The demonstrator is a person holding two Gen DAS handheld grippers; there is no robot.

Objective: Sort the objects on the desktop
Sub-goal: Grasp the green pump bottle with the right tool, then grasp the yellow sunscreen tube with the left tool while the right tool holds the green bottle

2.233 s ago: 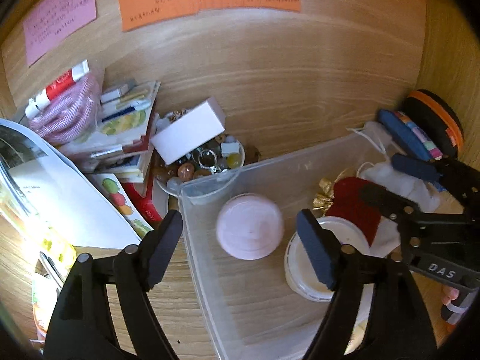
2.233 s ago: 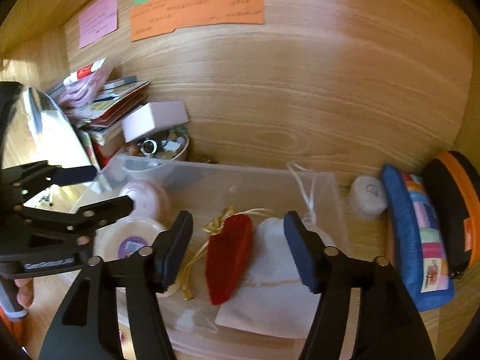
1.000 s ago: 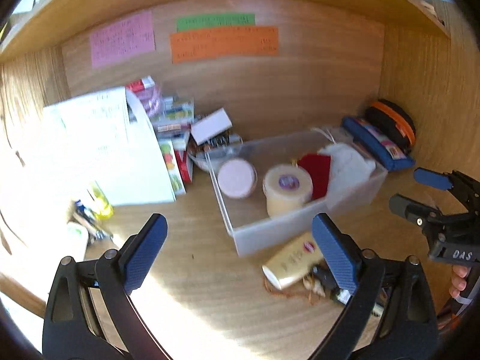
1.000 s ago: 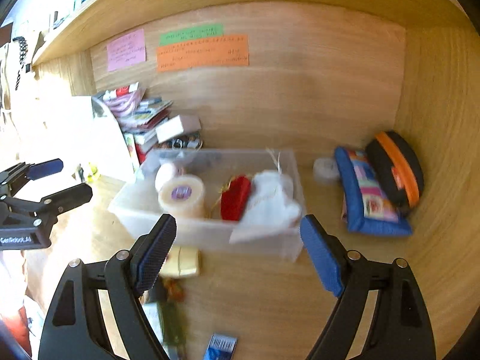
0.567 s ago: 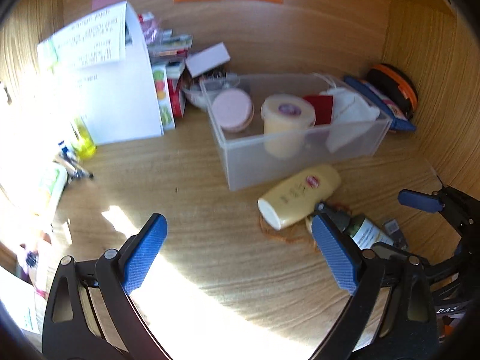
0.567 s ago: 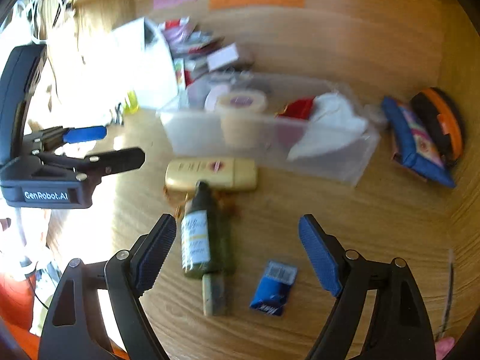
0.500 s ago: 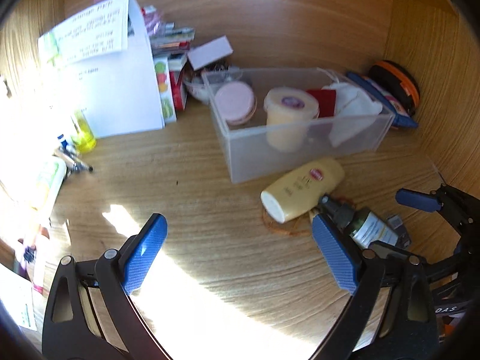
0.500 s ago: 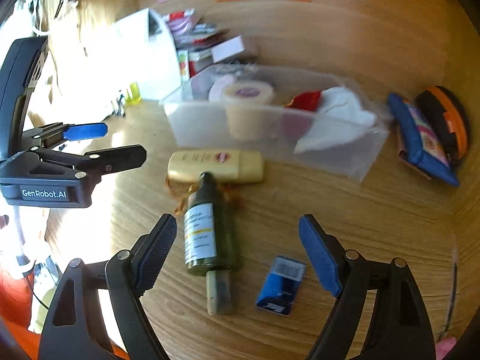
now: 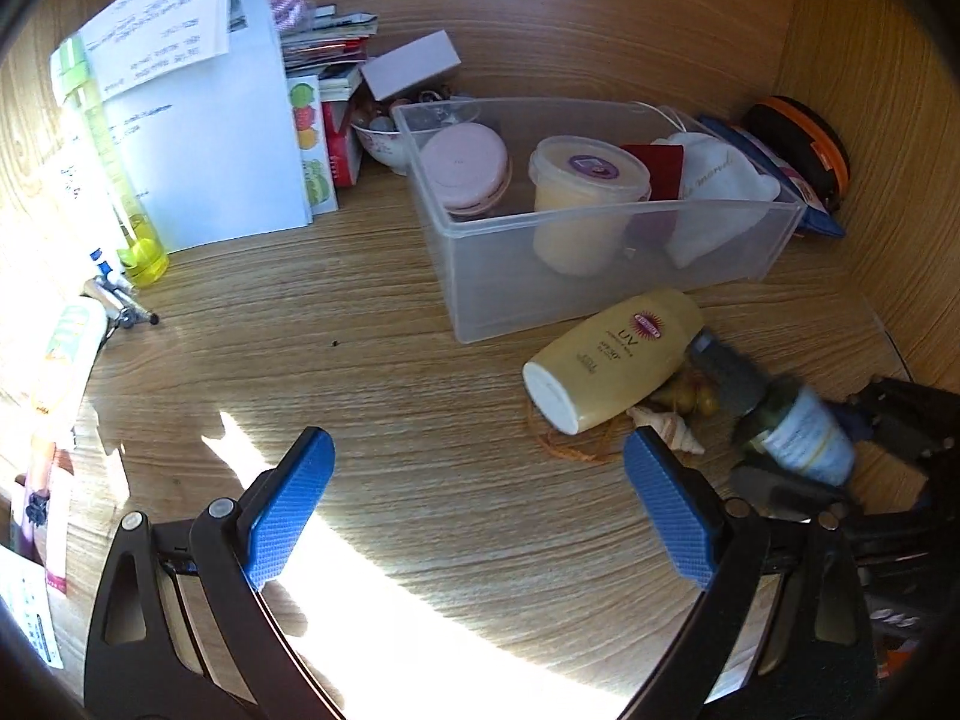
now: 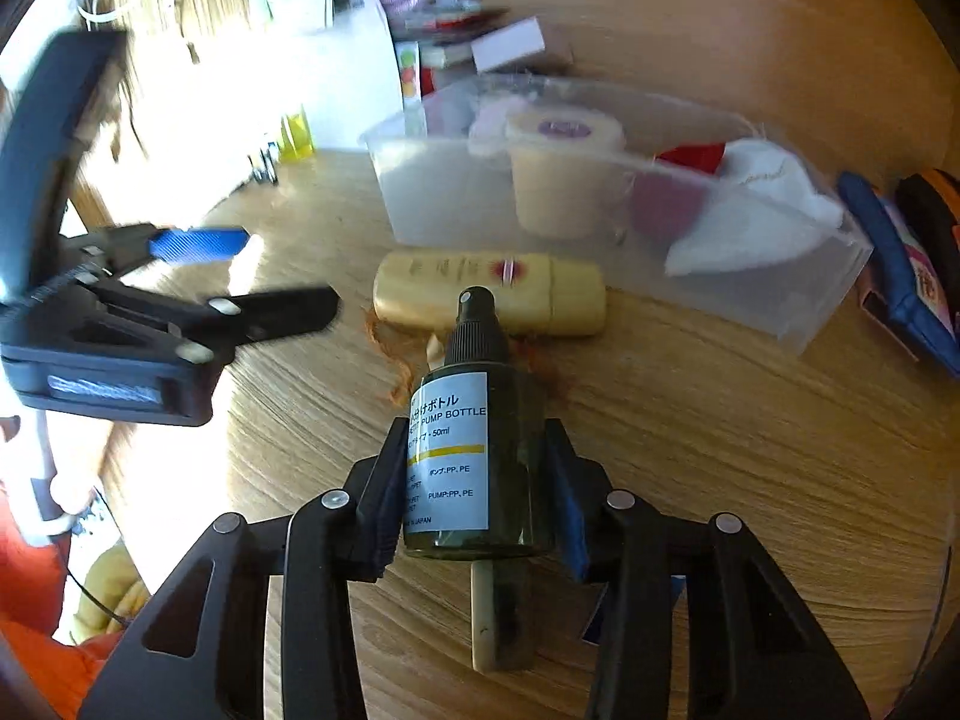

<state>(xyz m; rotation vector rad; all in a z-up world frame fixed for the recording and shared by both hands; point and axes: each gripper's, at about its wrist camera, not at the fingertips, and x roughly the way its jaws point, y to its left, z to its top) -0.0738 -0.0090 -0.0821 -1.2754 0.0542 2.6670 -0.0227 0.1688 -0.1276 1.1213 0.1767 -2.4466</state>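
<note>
My right gripper point(image 10: 477, 474) is shut on a dark green pump bottle point(image 10: 474, 450) with a white label, lying on the desk; it also shows in the left wrist view point(image 9: 792, 420). A yellow sunscreen bottle point(image 9: 612, 360) lies just beyond it, in front of a clear plastic bin point(image 9: 600, 276). The bin holds a pink round case point(image 9: 465, 165), a cream tub point(image 9: 585, 204), a red pouch point(image 9: 657, 165) and a white cloth bag point(image 9: 714, 186). My left gripper point(image 9: 474, 510) is open and empty over bare desk at the left.
A seashell point(image 9: 666, 426) and orange string point(image 9: 570, 450) lie by the sunscreen. A wooden stick point(image 10: 483, 618) lies under the pump bottle. White papers point(image 9: 198, 120), stacked booklets, a bowl point(image 9: 384, 132) and pouches point(image 9: 804, 144) line the back. Pens lie at the left.
My right gripper has moved down and closed on the pump bottle. My left gripper has lowered a little and stays open.
</note>
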